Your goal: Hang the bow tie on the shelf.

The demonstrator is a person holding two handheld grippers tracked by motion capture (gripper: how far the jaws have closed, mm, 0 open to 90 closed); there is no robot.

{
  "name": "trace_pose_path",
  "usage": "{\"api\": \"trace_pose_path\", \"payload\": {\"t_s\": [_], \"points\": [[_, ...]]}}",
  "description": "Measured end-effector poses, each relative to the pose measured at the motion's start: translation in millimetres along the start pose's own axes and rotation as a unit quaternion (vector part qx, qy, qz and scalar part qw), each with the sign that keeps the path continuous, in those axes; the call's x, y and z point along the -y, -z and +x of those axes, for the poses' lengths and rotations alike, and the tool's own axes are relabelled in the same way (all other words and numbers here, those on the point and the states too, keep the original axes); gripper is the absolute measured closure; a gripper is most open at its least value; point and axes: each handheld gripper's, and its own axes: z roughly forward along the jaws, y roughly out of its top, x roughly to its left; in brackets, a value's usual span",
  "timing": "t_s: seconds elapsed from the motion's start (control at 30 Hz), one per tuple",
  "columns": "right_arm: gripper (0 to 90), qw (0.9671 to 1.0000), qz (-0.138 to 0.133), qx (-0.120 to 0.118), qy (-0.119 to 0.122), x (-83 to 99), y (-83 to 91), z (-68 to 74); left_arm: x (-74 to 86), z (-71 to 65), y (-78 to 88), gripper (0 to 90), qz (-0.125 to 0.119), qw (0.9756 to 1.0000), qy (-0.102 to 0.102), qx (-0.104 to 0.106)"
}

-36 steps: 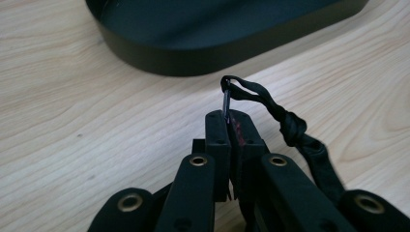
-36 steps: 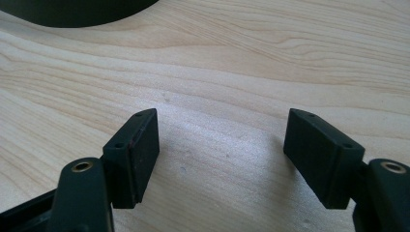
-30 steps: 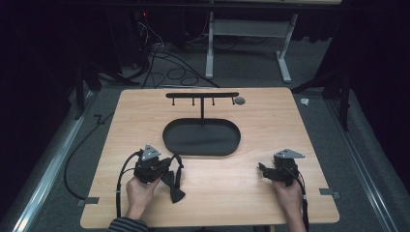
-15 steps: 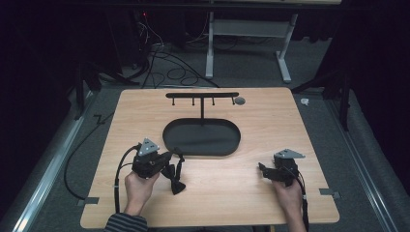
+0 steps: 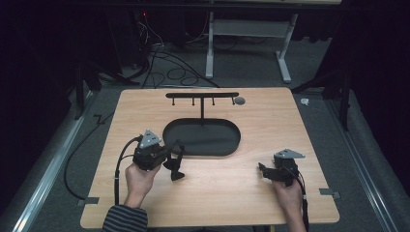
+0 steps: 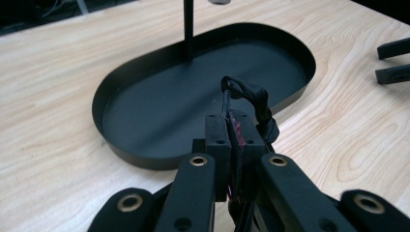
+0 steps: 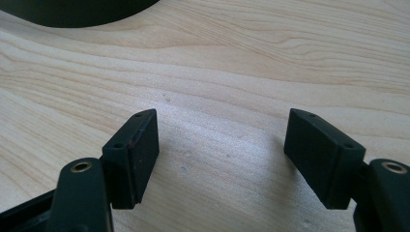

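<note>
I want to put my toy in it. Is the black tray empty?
Empty. The black oval tray shows bare floor in the left gripper view; just its own post rises from it. The left gripper sits outside the rim.

Table (image 5: 270, 203): an oval tray (image 5: 227, 145) is lying at its centre, with 1 post rising from the tray's far half and carrying a crossbar (image 5: 203, 95) with 4 pegs. A small round disc (image 5: 239, 100) is sitting just beside the bar's right end. The left gripper (image 5: 175, 162) is sitting just before the tray's near-left rim; the right gripper (image 5: 262, 170) is resting near the table's front right, well apart from the tray.
</note>
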Motion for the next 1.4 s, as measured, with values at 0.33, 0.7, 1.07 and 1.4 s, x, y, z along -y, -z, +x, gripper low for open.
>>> {"api": "trace_pose_path", "payload": {"t_s": [0.33, 0.7, 1.07, 1.4], "points": [[29.4, 1.0000, 0.000, 0.000, 0.000, 0.0, 0.0, 0.0, -14.4, 5.4, 0.0, 87.5, -0.011, 0.9999, 0.004, 0.008], [29.4, 1.0000, 0.000, 0.000, 0.000, 0.0, 0.0, 0.0, -37.6, 12.3, 1.9, 87.6, -0.020, 0.9998, -0.003, -0.003], [29.5, 1.0000, 0.000, 0.000, 0.000, 0.0, 0.0, -0.1, -55.1, 20.4, 0.9, 87.5, -0.025, 0.9996, -0.007, -0.011], [29.1, 1.0000, 0.000, 0.000, 0.001, 0.0, -0.1, 0.0, -65.2, 26.6, -4.9, 87.6, -0.027, 0.9995, -0.001, -0.019]]}}
